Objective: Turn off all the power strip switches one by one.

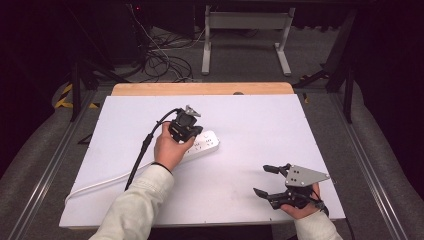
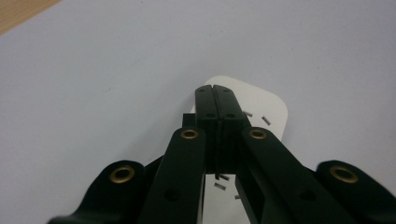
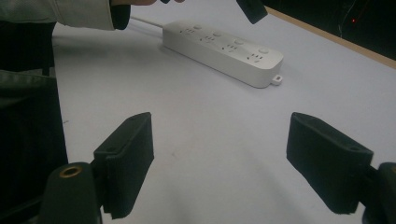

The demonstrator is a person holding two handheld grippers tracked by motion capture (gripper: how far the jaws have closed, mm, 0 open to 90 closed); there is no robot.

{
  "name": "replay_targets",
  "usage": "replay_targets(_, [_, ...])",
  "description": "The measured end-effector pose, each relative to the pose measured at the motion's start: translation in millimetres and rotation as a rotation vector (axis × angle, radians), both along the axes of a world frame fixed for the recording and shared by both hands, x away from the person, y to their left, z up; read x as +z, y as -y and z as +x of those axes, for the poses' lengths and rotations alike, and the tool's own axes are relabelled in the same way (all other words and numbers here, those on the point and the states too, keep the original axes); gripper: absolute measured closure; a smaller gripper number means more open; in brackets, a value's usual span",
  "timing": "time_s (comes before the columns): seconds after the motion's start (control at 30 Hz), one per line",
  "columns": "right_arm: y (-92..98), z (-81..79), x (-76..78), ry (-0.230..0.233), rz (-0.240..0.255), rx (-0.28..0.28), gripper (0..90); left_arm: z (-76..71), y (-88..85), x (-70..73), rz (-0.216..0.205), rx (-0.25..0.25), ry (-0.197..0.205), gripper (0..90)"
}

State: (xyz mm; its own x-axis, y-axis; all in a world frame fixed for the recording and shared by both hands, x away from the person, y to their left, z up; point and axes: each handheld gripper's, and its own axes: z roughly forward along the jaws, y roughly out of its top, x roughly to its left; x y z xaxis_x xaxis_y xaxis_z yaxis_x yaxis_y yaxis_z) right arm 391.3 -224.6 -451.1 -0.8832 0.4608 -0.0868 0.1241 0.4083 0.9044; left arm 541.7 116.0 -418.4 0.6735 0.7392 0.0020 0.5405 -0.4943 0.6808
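Note:
A white power strip [image 1: 206, 143] lies near the middle of the white tabletop [image 1: 260, 120], and its white cord [image 1: 100, 182] runs off toward the front left. My left gripper [image 1: 189, 134] hangs just over the strip, pointing down at it. In the left gripper view its jaws are pressed together with nothing between them [image 2: 215, 91], above the strip's rounded end [image 2: 266, 105]. My right gripper [image 1: 265, 180] rests near the front right edge, its jaws wide apart and empty [image 3: 222, 130]. The right gripper view shows the strip [image 3: 224, 46] farther off, with the left gripper's tip [image 3: 252, 9] above it.
A wooden strip [image 1: 200, 88] borders the table's far edge. Behind it, on the floor, stand a pale metal frame [image 1: 245, 22] and a tangle of cables [image 1: 160, 57]. The left gripper's black cable [image 1: 144, 147] crosses the tabletop toward the front left.

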Motion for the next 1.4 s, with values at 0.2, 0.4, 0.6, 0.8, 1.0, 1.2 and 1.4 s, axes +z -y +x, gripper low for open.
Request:
replay_targets(0.2, [0.0, -0.3, 0.2, 0.001, 0.001, 0.002, 23.7, 4.4, 3.0, 0.0, -0.011, -0.004, -0.016, 90.0])
replay_targets(0.4, [0.2, 0.0, 0.3, 0.000, 0.003, 0.002, 23.7, 11.5, 7.1, -9.7, -0.019, -0.013, -0.036, 90.0])
replay_targets(0.6, [0.8, 0.4, -0.1, -0.002, 0.003, 0.002, 23.7, 15.7, 12.3, -21.1, -0.011, -0.014, -0.054, 90.0])
replay_targets(0.8, [1.1, 0.3, 0.0, -0.002, 0.005, 0.003, 23.7, 16.6, 19.2, -26.9, -0.018, -0.025, -0.053, 90.0])
replay_targets(1.0, [1.2, 0.2, 0.0, -0.002, 0.005, 0.003, 23.7, 17.0, 19.4, -29.8, -0.002, -0.011, -0.049, 90.0])
replay_targets(1.2, [0.9, 0.0, 0.1, -0.002, 0.004, 0.004, 23.7, 17.1, 20.5, -30.7, 0.000, -0.009, -0.044, 90.0])
replay_targets(1.4, [0.6, -0.1, 0.0, -0.001, 0.003, 0.004, 23.7, 16.7, 22.1, -32.1, 0.012, -0.005, -0.036, 90.0])
